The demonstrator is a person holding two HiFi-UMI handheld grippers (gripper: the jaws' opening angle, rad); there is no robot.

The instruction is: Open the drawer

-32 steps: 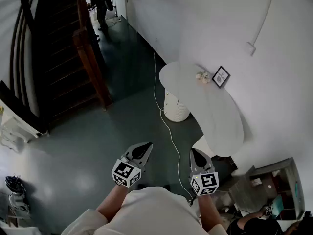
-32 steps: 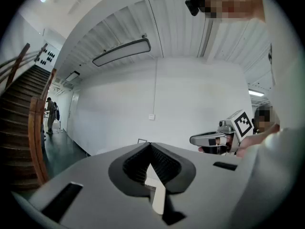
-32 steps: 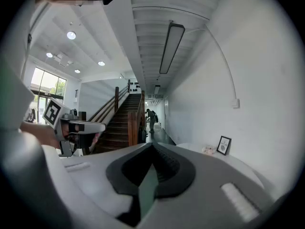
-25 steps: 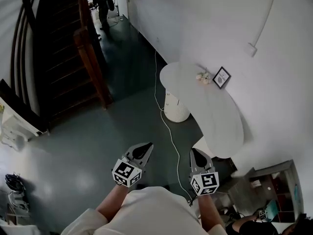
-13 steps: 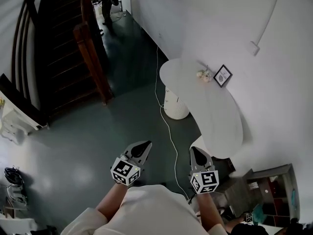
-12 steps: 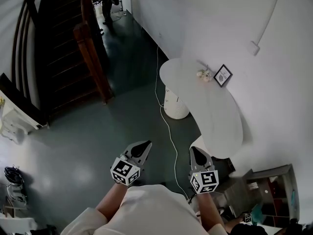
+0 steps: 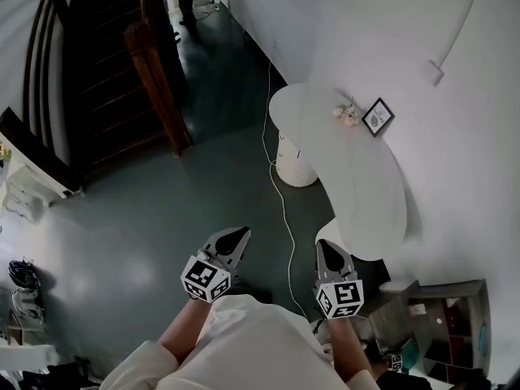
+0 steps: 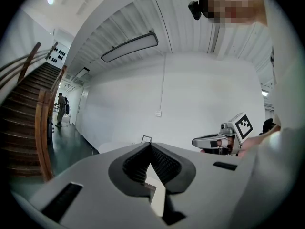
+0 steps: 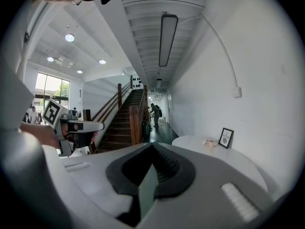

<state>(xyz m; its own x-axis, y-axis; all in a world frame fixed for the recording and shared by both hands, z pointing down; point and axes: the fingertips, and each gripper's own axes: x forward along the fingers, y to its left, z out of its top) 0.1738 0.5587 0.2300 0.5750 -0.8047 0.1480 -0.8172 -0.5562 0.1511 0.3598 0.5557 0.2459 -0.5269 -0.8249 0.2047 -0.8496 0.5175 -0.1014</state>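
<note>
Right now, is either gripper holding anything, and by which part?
Nothing is held. The left gripper and the right gripper both have their jaws together with nothing between them.

The left tool (image 7: 240, 231) and the right tool (image 7: 323, 245) were held side by side in front of the person's chest, well apart, both pointing away and close to level. Each tool's jaws were pressed together with nothing between them. The left forearm (image 7: 184, 331) and the right forearm (image 7: 346, 346) reached forward, bare.
</note>
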